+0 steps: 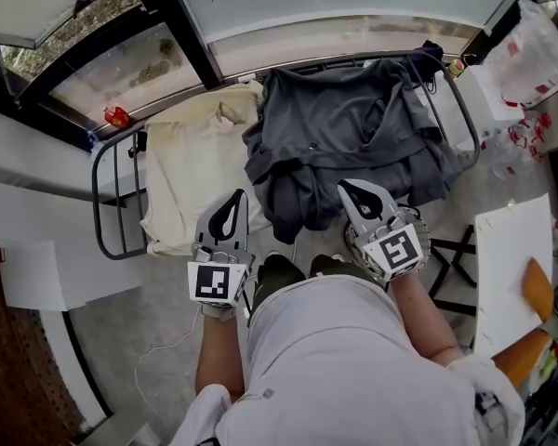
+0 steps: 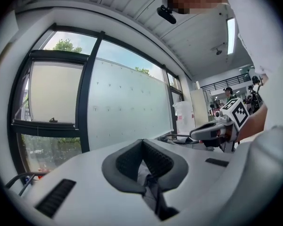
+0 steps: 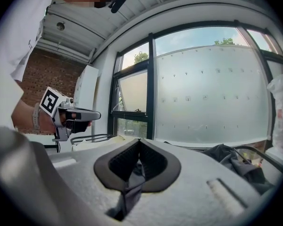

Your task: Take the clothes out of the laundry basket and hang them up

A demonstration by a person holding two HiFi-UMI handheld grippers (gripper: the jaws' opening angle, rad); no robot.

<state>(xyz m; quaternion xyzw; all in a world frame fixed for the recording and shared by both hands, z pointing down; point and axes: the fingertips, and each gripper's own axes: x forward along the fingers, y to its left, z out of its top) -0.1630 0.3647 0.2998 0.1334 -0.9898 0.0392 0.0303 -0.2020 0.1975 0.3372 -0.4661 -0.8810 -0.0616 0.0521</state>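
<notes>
**Op:** L jaws status?
**Eng:** your left gripper (image 2: 142, 141) is clamped, pads pressed together on a fold of grey cloth. It reads as the hem of the dark grey garment (image 2: 150, 182). The cloth hangs out below the pads. Gripper pts roughly level twd the window (image 2: 127, 102)

**Op:** and R?
**Eng:** same. Your right gripper (image 3: 139, 142) has its jaws closed tight on a strip of the same dark cloth, which trails down btw the pads. More of the garment shows heaped off to the right in that view

**Op:** where's the garment overall?
**Eng:** head view: it's bunched over the right part of the metal-tube frame (image 1: 100, 203) under the window, w/ a bit flopped over the far rail. The near hem comes down twd you, btw the two grippers. R tips sit right on that hem. L tips are at its left corner, just beside the cream cloth (image 1: 191, 170)

**Op:** what else is around?
**Eng:** the cream cloth fills the frame's left part and touches the garment's left edge. Small red thing (image 1: 117, 116) on the sill past the frame's left corner. Plastic bag w/ red print (image 1: 538, 49) far right by the window. White board (image 1: 511, 268) on your R side, well apart from the frame

**Op:** gripper layout?
**Eng:** both are side by side in front of your body, apart from each other, marker cubes facing up at the head cam. Each gripper view catches the other gripper off to its side, jaws twd the window
</notes>
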